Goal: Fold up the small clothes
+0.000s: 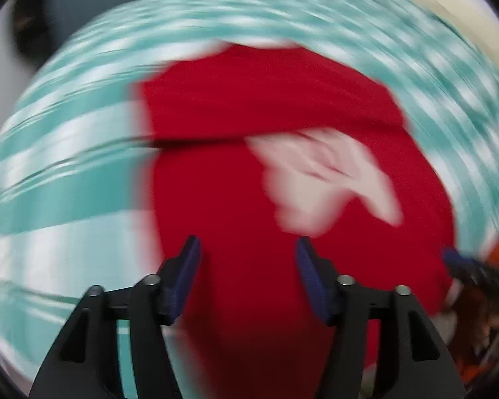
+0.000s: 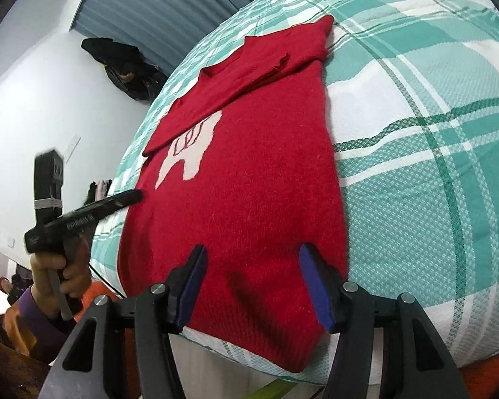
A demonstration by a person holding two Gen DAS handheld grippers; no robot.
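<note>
**Sweater partly folded, both grippers free**

Red sweater point(image 2: 243, 199) flat on bed point(image 2: 415, 166), on teal-and-white plaid cover, hem at near edge and slightly overhanging. White motif point(image 2: 189, 153) on chest, partly covered. Both sleeves apparently folded in: one sleeve point(image 2: 216, 99) crossing chest diagonally, over top of motif; second fold layered near far shoulder, exact layering hard to tell. Body not yet folded, full length laid out.

Right gripper point(image 2: 251, 286) released, jaws spread wide, nothing between them, hovering over hem area; touching fabric or just above, cannot tell. Left gripper point(image 1: 248, 276) also released, jaws apart, empty, over lower body of sweater. Left wrist view heavily motion-blurred, so detail there unreliable. From right wrist view, left gripper seen just beside sweater's left edge, held in hand point(image 2: 60, 276); not gripping cloth.

Progress estimate: roughly halfway. Done: garment spread flat, sleeves tucked in. Left: folding body hem-to-collar, likely once or twice, then squaring up. Next move probably pinching both hem corners, one per gripper, and carrying them toward collar. Risk: thick knit slipping from pinch, or sleeves sliding out of place during lift.

Dark clothes point(image 2: 123, 66) hanging on wall behind bed, not part of task.
</note>
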